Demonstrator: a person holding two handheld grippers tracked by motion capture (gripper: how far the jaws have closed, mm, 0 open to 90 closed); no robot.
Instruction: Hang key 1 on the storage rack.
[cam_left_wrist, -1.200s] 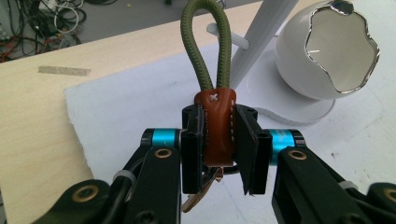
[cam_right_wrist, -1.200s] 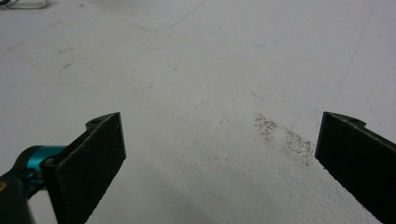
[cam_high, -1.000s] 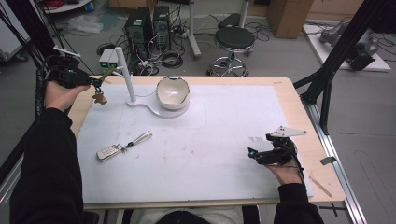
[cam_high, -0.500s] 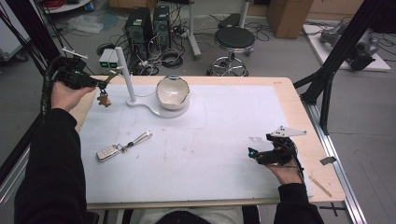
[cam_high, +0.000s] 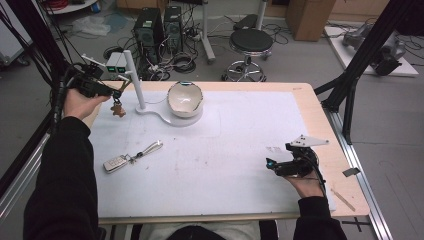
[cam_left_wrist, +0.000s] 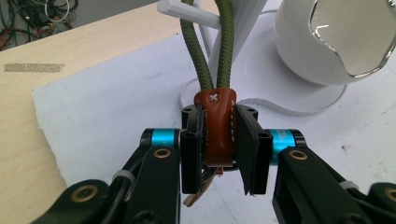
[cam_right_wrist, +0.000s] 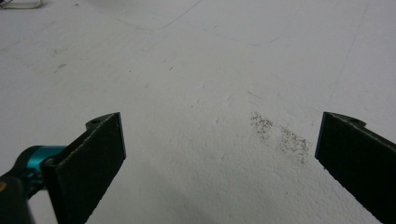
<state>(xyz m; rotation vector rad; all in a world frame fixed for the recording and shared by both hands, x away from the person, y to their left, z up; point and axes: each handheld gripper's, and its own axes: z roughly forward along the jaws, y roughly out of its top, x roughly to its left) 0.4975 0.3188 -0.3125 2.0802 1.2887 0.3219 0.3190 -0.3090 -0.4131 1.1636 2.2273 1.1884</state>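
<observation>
Your left gripper (cam_left_wrist: 219, 154) has its jaws clamped on the brown leather tab (cam_left_wrist: 215, 128) of a keychain. The tab sits upright and square between the two black pads, pressed on both sides, with its stitched top edge standing just above them. From that top a green cord loop (cam_left_wrist: 205, 51) rises and passes around a thin white peg (cam_left_wrist: 187, 11) that sticks out sideways from the white stand (cam_high: 134, 75). Below the jaws a bit of tan leather shows, too hidden to make out.

In the high view your left gripper (cam_high: 111, 93) is held above the far left corner of the worktop (cam_high: 310, 107), just left of the stand's post, and a small brown charm (cam_high: 118, 110) dangles under it over the white mat (cam_high: 240, 150). The white bowl-shaped piece (cam_high: 184, 99) rests on the stand's base, just right of the post.

A second key fob (cam_high: 115, 163), with its strap, lies flat on the mat nearer the left front edge, well apart from both grippers.

Your right gripper (cam_high: 272, 164) rests low near the front right edge of the worktop. Its jaws stand wide apart with nothing between them, bare mat (cam_right_wrist: 210, 93) beneath.
</observation>
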